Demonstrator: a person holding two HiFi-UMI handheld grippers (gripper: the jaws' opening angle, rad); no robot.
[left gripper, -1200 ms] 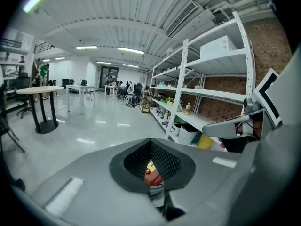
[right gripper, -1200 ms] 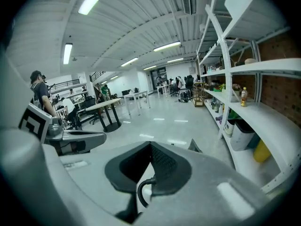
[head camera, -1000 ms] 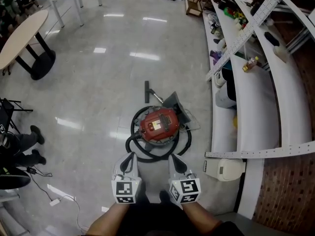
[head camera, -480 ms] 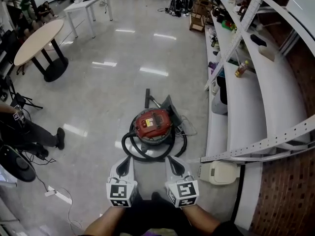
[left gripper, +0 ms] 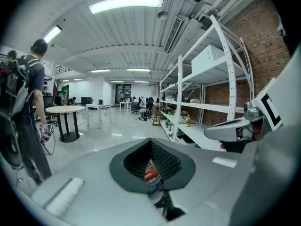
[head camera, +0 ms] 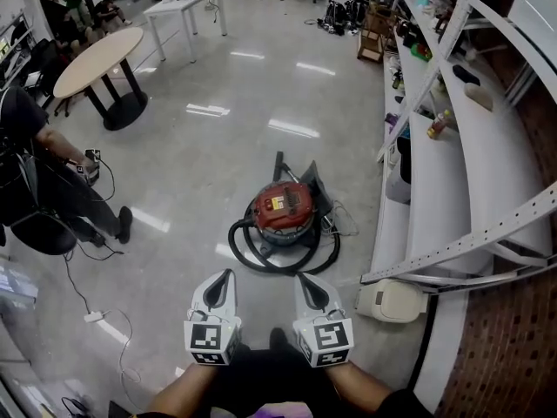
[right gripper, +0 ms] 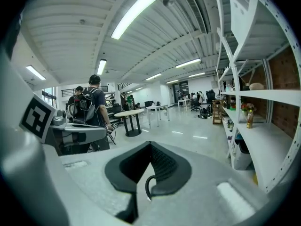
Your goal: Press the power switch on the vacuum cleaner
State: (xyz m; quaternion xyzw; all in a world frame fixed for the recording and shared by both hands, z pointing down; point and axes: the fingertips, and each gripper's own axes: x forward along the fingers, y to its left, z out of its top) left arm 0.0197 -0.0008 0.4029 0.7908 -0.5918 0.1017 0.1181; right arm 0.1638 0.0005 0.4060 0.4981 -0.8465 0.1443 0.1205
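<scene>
Head view: both grippers are held low and side by side in front of the person. The left gripper (head camera: 225, 276) and right gripper (head camera: 303, 278) both point forward at the floor. Each gripper view shows its jaws drawn together, clenched on nothing. A small notch remains behind the tips. Through the left notch a sliver of red body is visible; through the right, a loop of black hose.

Ahead of the grippers, well apart from both, a black hose (head camera: 261, 260) lies coiled on the glossy floor (head camera: 200, 155). Inside the coil stands the red vacuum cleaner (head camera: 282, 208), upright. Its power switch is too small to make out.

Right of the coil, a beige box (head camera: 392, 300) sits at the foot of the white shelving (head camera: 452, 172). At far left stands a person (head camera: 39, 177). Beyond are a round table (head camera: 97, 52) and a white table (head camera: 185, 1).
</scene>
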